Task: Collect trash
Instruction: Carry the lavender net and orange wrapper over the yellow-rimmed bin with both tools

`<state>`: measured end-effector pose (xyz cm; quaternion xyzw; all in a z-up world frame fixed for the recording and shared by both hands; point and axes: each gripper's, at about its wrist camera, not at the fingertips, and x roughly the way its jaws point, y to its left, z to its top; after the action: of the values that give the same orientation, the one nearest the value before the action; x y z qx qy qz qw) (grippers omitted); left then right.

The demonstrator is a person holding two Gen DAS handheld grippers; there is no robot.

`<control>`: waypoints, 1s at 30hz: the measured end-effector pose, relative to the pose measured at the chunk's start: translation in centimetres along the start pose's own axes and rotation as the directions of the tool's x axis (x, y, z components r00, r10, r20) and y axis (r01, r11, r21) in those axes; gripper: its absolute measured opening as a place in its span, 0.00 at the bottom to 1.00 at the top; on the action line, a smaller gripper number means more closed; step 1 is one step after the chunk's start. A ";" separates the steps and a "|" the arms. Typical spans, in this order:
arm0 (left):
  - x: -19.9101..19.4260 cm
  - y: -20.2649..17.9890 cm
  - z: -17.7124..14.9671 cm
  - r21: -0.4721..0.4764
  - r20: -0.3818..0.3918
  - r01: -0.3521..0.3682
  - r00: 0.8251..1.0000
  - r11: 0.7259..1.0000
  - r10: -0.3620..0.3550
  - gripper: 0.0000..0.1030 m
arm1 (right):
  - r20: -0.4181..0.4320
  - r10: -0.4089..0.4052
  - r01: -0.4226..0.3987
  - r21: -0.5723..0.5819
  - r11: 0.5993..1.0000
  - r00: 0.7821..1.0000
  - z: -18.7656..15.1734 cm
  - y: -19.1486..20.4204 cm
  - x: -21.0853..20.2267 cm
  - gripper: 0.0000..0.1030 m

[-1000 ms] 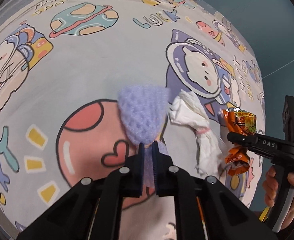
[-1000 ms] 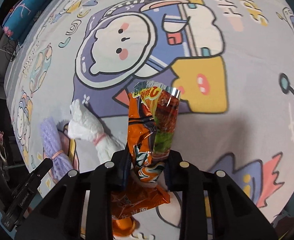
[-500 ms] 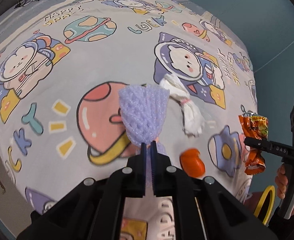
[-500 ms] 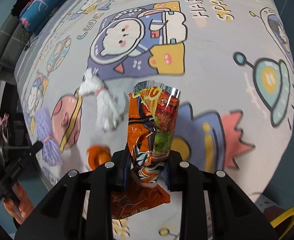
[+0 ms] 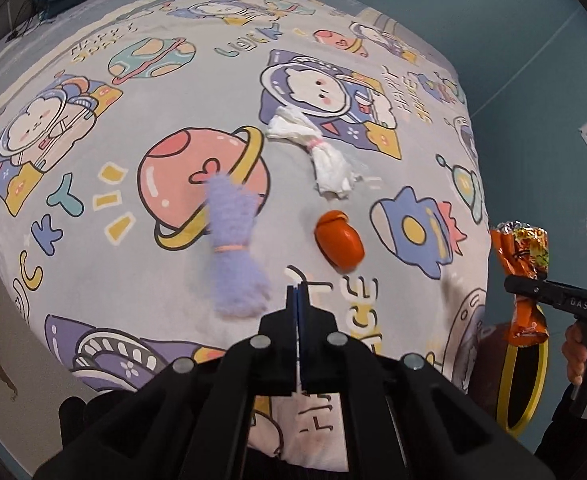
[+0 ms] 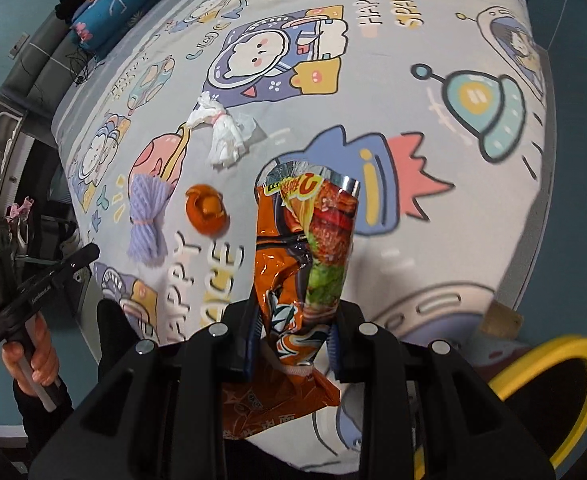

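Two grippers differ: the right gripper [image 6: 293, 344] pinches the orange wrapper [image 6: 305, 256], probably best carried to the yellow-rimmed bin [image 6: 553, 384] beside it, while the left gripper [image 5: 298, 300] is pressed together, empty.

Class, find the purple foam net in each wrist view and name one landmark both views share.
Left wrist view: purple foam net lies left of centre, just beyond the left gripper.
Right wrist view: it lies at left, beside the orange peel.
Shared landmark: the white tissue bundle.
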<state>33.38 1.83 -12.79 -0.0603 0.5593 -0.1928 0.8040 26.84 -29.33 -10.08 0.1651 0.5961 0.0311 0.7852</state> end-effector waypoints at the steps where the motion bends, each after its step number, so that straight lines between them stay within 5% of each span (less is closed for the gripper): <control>1: 0.0 -0.1 0.0 0.000 0.000 -0.002 1.000 1.000 0.002 0.00 | 0.001 0.002 -0.002 0.000 1.000 1.000 -0.5 -0.1 -0.2 0.25; 4: 0.9 -0.1 0.8 -0.001 0.001 -0.038 0.999 0.999 0.038 0.01 | 0.004 0.008 -0.008 0.000 1.000 1.000 -1.3 -0.3 -0.6 0.25; 6: 2.0 0.6 1.6 -0.017 -0.002 -0.076 0.997 0.997 0.076 0.27 | 0.006 0.012 -0.012 -0.001 1.000 1.000 -1.7 -0.4 -0.9 0.25; 8: 2.9 1.6 2.2 -0.044 0.002 -0.130 0.992 0.991 0.130 0.39 | 0.006 0.014 -0.014 -0.010 1.000 1.000 -1.9 -0.4 -1.0 0.25; 15: 8.2 3.6 3.2 -0.057 -0.097 -0.212 0.974 0.976 0.206 0.38 | -0.008 0.012 -0.013 -0.032 0.999 1.000 -2.7 -0.6 -0.9 0.25; 18: 9.9 3.8 3.2 -0.060 -0.135 -0.220 0.968 0.974 0.210 0.26 | -0.020 0.019 -0.020 -0.030 0.999 1.000 -2.9 -0.8 -0.6 0.25; 24: 9.7 3.4 3.0 -0.028 -0.132 -0.233 0.965 0.972 0.227 0.19 | -0.025 0.024 -0.025 -0.029 0.999 0.999 -3.2 -0.9 -0.6 0.25; 30: 6.2 1.5 2.5 0.003 -0.085 -0.183 0.980 0.983 0.182 0.18 | -0.003 0.002 -0.002 -0.036 0.999 1.000 -4.5 -1.2 -2.3 0.25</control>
<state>37.88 0.59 -17.80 -0.0025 0.5967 -0.1193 0.7935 21.74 -29.99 -9.35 0.1514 0.5966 0.0431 0.7870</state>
